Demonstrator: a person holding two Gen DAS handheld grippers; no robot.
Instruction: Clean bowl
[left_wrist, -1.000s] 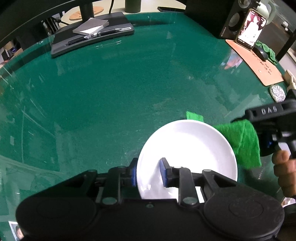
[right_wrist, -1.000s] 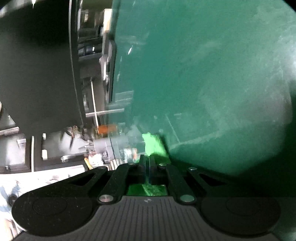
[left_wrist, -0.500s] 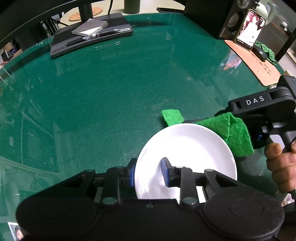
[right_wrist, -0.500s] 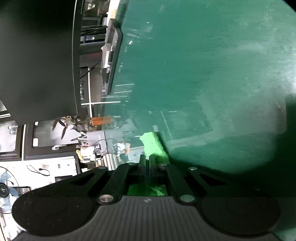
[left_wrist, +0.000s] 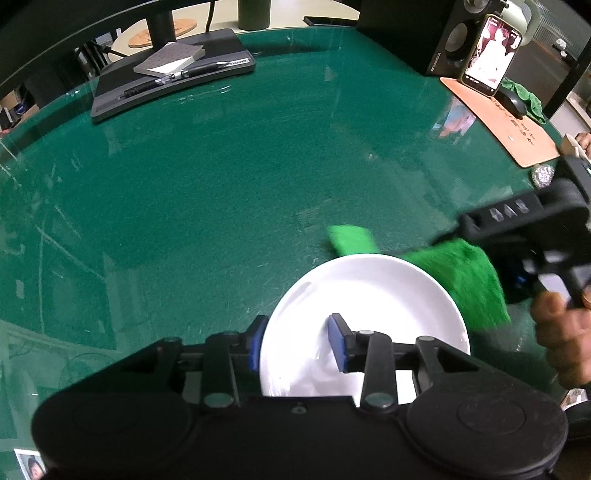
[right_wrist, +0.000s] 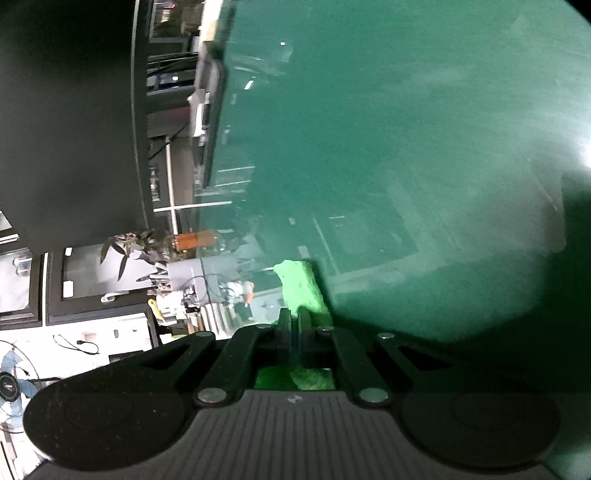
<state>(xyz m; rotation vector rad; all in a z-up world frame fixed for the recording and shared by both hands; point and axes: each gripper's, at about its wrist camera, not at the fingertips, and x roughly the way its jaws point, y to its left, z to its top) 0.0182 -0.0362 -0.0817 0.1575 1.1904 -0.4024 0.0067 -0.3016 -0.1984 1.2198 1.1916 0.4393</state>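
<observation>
Two grippers are in my feeds. In the left wrist view my left gripper (left_wrist: 299, 341) sits at lower centre, its jaws straddling the near rim of the white bowl (left_wrist: 373, 295) on the green table (left_wrist: 221, 192); they have just been opening, and the blue pads (left_wrist: 335, 341) stand slightly off the rim. At the right edge my right gripper (right_wrist: 294, 319), held by a hand (left_wrist: 561, 339), is clamped on a green cloth (left_wrist: 465, 280) that hangs over the bowl's far right rim. The right wrist view shows the cloth poking out beyond the closed fingers at lower centre.
</observation>
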